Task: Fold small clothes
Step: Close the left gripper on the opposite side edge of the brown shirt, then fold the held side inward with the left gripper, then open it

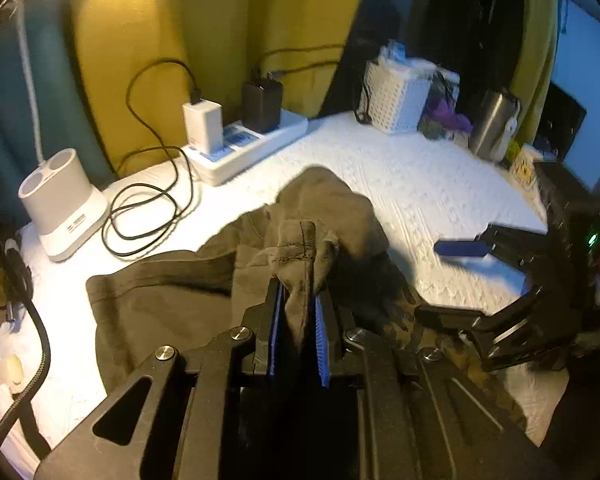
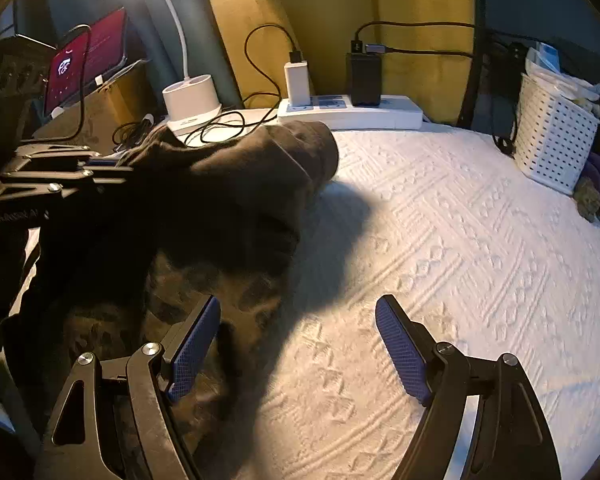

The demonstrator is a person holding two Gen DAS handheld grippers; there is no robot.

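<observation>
A dark olive-brown small garment (image 1: 160, 292) lies bunched on the white textured cover (image 1: 420, 184). My left gripper (image 1: 298, 286) is shut on a raised fold of it, and the hem stands up between the blue pads. A camouflage-patterned part (image 2: 228, 304) spreads under the right gripper's left finger. My right gripper (image 2: 300, 302) is open, with only cloth edge and bare cover between its fingers. In the left wrist view the right gripper (image 1: 452, 280) comes in from the right, beside the cloth pile. The right wrist view shows the left gripper (image 2: 108, 164) at the far left, its tip buried in the garment (image 2: 236, 176).
A white power strip (image 1: 252, 148) with two chargers sits along the yellow back wall. A white lamp base (image 1: 62, 204) and looped black cables (image 1: 148, 208) are at the left. A white perforated basket (image 2: 552, 132) and a steel tumbler (image 1: 494, 124) stand at the back right. A red-screened phone (image 2: 84, 60) leans at the left.
</observation>
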